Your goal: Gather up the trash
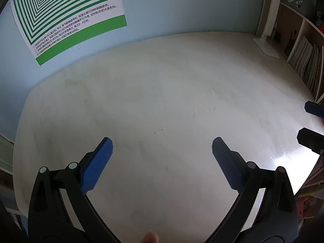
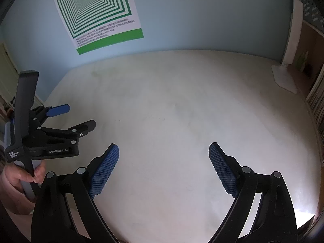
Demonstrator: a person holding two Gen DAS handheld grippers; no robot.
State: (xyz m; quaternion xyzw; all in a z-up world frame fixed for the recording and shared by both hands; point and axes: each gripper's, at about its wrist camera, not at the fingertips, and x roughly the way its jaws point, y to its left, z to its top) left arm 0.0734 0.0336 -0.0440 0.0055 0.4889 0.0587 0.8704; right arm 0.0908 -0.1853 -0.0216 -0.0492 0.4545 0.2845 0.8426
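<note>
Both black, blue-padded tools, the left hand-held gripper (image 1: 162,145) and right hand-held gripper (image 2: 164,151), hover spread wide above the pale white counter (image 1: 162,91), gripping nothing.

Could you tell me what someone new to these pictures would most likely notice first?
Probably the green-and-white striped poster on the pale blue wall behind the white table, which shows no trash. Next, the two grippers: the right gripper hangs over the table's near part with its jaws wide apart, and the left gripper, held in a hand, is open beside it. A white lamp base stands at the far right corner.
</note>
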